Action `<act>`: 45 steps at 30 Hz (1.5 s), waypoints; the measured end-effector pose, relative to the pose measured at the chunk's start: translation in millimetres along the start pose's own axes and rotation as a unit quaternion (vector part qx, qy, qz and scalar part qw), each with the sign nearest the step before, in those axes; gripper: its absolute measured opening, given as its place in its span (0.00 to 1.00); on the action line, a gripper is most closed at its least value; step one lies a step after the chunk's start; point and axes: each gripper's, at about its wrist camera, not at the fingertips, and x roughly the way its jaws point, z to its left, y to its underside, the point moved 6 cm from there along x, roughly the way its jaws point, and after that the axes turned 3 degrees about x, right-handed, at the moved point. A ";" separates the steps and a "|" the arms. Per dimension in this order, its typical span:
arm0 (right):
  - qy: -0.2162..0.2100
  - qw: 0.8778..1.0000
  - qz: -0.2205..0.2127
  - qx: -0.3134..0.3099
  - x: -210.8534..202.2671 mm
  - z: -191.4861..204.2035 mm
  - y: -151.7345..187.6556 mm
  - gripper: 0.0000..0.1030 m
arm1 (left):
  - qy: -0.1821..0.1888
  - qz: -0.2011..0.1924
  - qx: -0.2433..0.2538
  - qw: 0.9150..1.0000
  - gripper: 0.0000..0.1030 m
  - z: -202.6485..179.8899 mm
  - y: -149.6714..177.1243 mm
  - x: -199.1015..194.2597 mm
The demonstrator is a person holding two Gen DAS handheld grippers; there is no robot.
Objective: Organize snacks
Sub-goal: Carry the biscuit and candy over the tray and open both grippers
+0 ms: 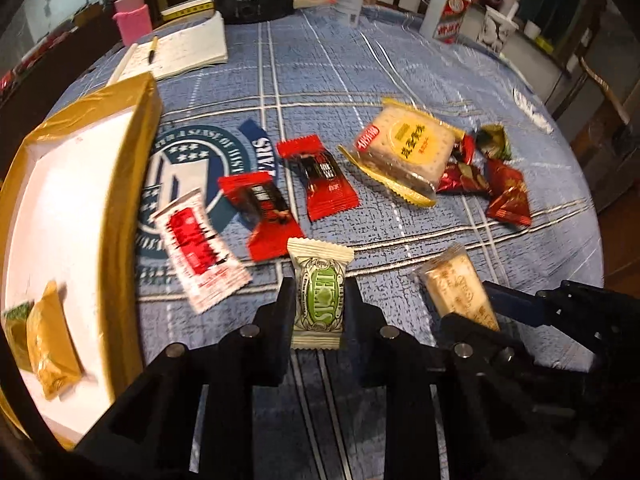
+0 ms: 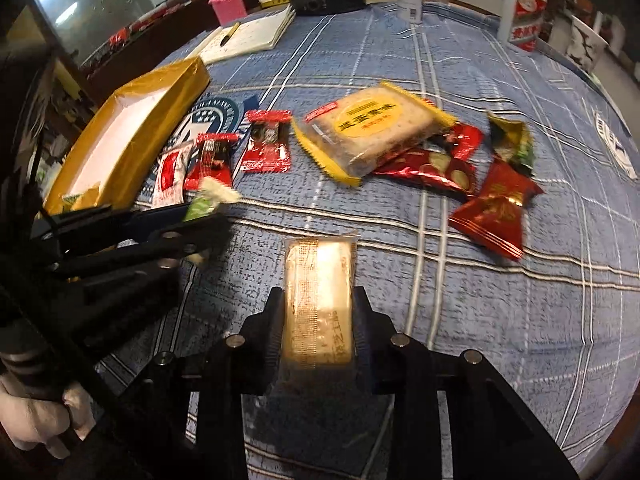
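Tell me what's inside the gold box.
In the gold box, on its white floor, lie a yellow packet and a green-and-white packet beside it. The near end is cut off by the frame.

Blurring the print on the white-and-red packet [image 1: 200, 250], cropping the gold box [image 1: 80, 128] at the left edge, hiding the lower end of the pale bar [image 2: 319, 304] between gripper fingers

Black tongs [image 1: 319, 308], silver pivot pins, white glove [image 2: 48, 420]
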 end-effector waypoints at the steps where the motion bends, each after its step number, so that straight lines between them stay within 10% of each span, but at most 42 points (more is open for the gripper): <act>1: -0.003 1.000 -0.003 0.004 -3.3 -1.6 0.0 0.32 | 0.002 -0.003 -0.005 1.000 0.25 2.2 0.9 -4.0; 20: -0.074 0.997 -0.030 -0.017 -29.6 91.3 -31.0 0.31 | -0.013 -0.081 -0.144 0.986 0.24 152.2 15.8 -103.5; 39: -0.100 0.992 0.018 -0.072 59.3 252.0 -79.1 0.32 | -0.012 -0.026 -0.175 0.984 0.26 271.0 14.2 -56.2; 45: -0.098 0.991 0.028 -0.081 69.4 263.9 -77.6 0.34 | 0.007 -0.040 -0.194 0.980 0.51 280.2 18.4 -67.6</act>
